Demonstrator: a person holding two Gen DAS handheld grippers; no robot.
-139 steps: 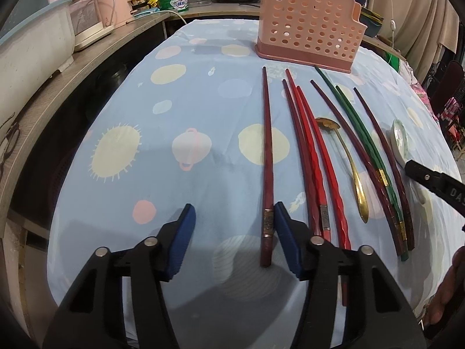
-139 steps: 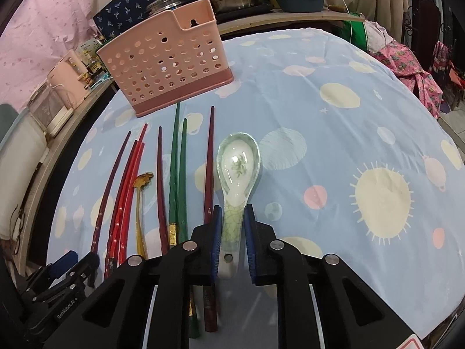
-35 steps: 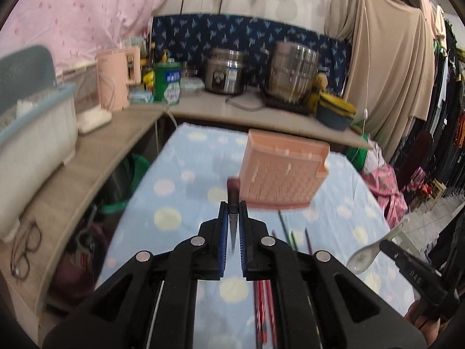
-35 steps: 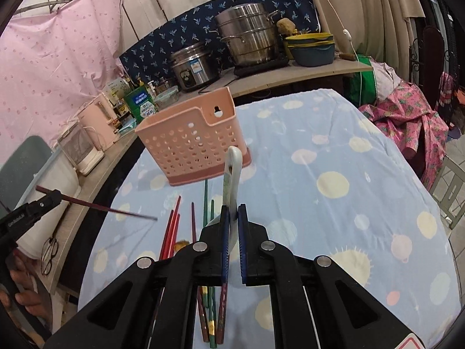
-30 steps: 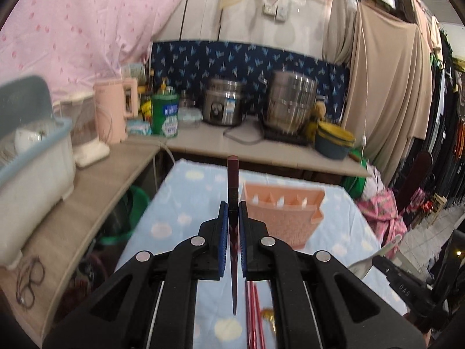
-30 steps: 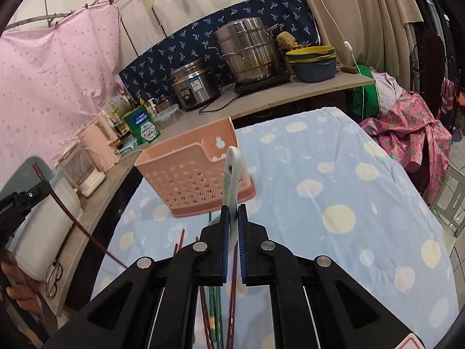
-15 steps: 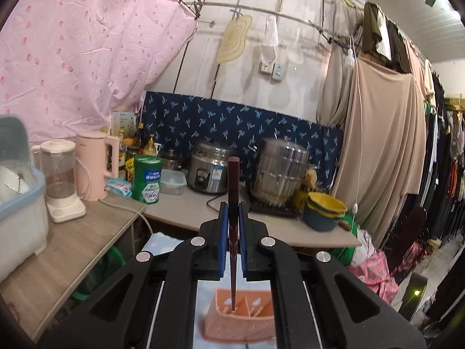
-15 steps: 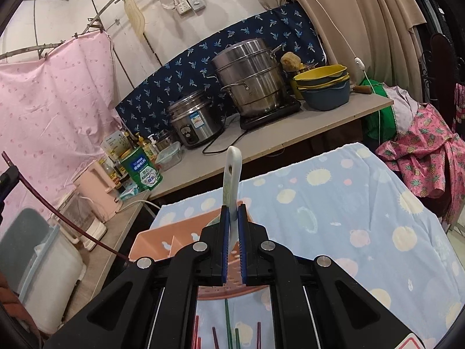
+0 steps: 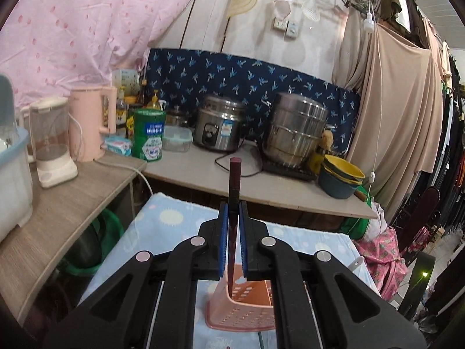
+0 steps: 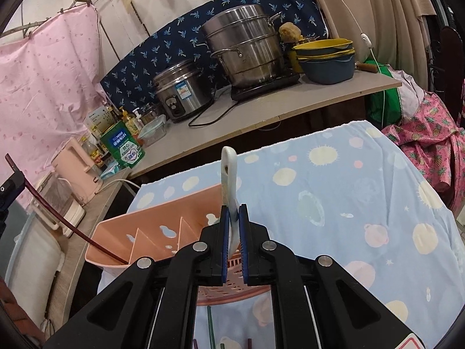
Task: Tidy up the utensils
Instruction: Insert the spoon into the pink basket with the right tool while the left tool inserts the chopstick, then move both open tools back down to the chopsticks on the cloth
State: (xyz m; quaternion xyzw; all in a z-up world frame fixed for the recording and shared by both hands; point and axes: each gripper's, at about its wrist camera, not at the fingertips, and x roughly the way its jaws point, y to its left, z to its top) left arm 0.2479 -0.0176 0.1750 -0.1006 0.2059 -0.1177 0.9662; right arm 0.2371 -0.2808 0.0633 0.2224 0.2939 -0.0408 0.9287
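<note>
My left gripper [image 9: 232, 207] is shut on a dark red chopstick [image 9: 234, 174] held upright. In the right wrist view the chopstick [image 10: 58, 218] slants down into the left compartment of the pink perforated basket [image 10: 157, 232], and the left gripper [image 10: 10, 187] shows at the left edge. My right gripper [image 10: 231, 208] holds a pale ceramic spoon [image 10: 228, 174] by the handle, upright over the basket's right end. Its jaws are opening, with the pads still against the handle. The spoon's bowl is hidden below the fingers.
The basket [image 9: 241, 305] stands on a table with a blue spotted cloth [image 10: 348, 189]. Chopstick ends [image 10: 213, 334] lie just before it. Behind runs a counter with a rice cooker [image 9: 219, 128], a steamer pot [image 9: 296, 133], stacked bowls [image 10: 325, 58] and a pink kettle [image 9: 87, 122].
Both grippers have moved forward over the basket. The chopstick's tip now reaches into the left compartment, and the spoon has come over the basket's right end.
</note>
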